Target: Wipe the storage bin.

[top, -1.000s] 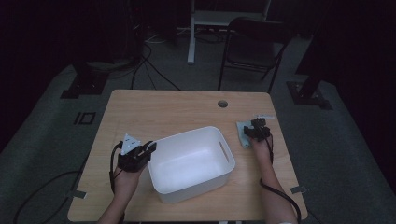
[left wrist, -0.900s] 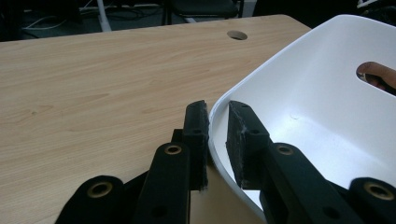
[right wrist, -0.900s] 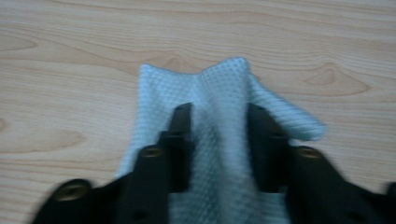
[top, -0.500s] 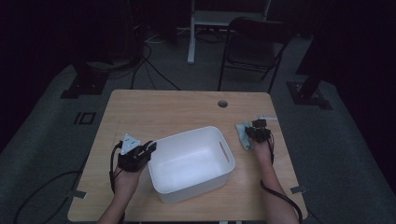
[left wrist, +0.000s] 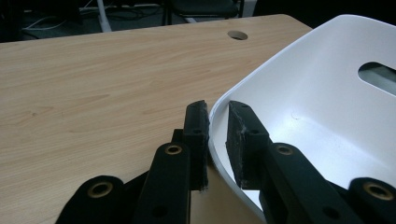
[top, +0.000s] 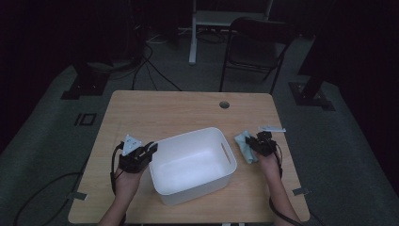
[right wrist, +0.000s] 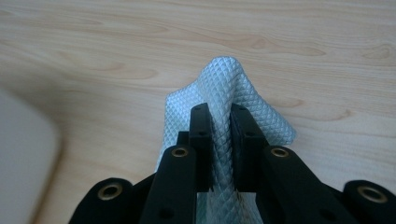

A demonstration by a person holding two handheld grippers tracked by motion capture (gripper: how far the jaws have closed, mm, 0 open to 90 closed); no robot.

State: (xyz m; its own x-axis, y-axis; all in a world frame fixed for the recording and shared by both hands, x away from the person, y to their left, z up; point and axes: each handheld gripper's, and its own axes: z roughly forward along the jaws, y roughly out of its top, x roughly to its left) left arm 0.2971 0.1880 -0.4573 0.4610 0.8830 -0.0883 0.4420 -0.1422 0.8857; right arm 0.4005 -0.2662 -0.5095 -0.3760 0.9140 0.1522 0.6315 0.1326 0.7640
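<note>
A white plastic bin (top: 190, 135) stands in the middle of the wooden table (top: 179, 110). My left gripper (top: 150, 147) is shut on the bin's left rim. In the left gripper view the rim (left wrist: 327, 93) sits pinched between the two pads of that gripper (left wrist: 217, 109). To the right of the bin, my right gripper (top: 253, 144) is shut on a light blue quilted cloth (top: 242, 141). In the right gripper view the cloth (right wrist: 224, 79) bunches up in a fold between the pads of that gripper (right wrist: 219, 109), just above the wood.
A small white strip (top: 272, 128) lies on the table beyond the right hand. There is a round cable hole (top: 224, 104) near the table's far edge. A black chair (top: 256, 42) stands behind the table. Cables trail on the dark floor.
The cloth lay flat at the right side; now it is bunched in the right gripper and drawn closer to the bin. The left gripper and bin have not moved.
</note>
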